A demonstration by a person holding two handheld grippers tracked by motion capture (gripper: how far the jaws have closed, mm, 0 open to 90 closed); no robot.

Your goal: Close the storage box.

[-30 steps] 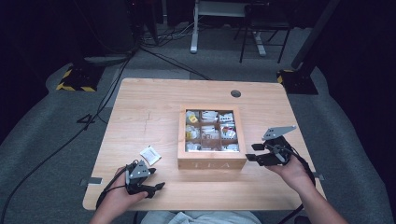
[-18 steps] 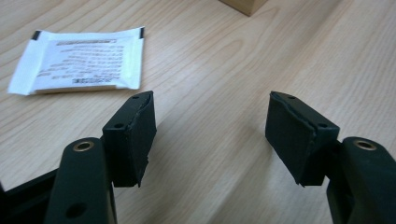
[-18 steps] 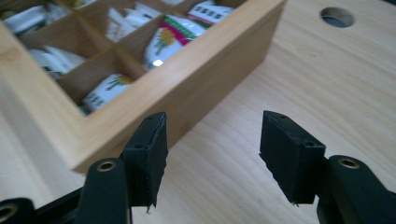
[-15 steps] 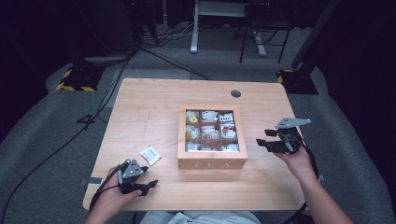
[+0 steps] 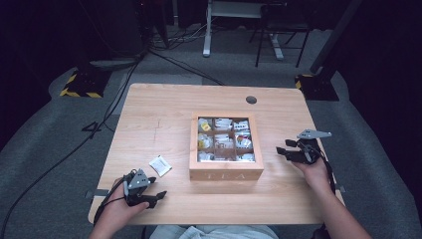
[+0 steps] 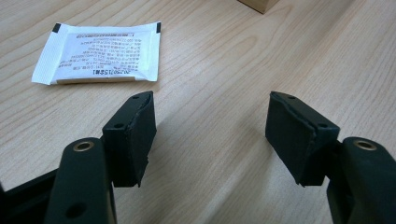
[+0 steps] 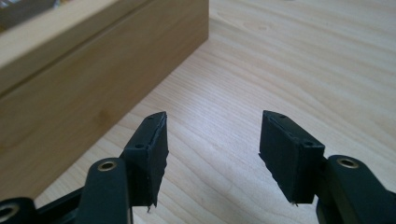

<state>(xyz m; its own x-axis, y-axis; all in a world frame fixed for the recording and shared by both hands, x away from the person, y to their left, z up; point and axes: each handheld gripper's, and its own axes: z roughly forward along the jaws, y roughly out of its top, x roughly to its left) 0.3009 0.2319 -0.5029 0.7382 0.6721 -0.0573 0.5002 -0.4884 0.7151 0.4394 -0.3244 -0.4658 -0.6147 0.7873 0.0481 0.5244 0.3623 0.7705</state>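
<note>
Sachet point(image 5: 160, 165) lies on table point(image 5: 164, 109) just left of tea box point(image 5: 226, 169)

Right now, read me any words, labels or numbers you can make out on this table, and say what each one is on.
"TEA": carved into the front face of the wooden box.
White sachet: several lines of small print, seen upside down in the left gripper view, too small to read.
Packets in the box compartments: printed labels too small and blurred to read.

Left gripper point(image 5: 158, 196) agape; right gripper point(image 5: 280, 150) too — empty.
</note>
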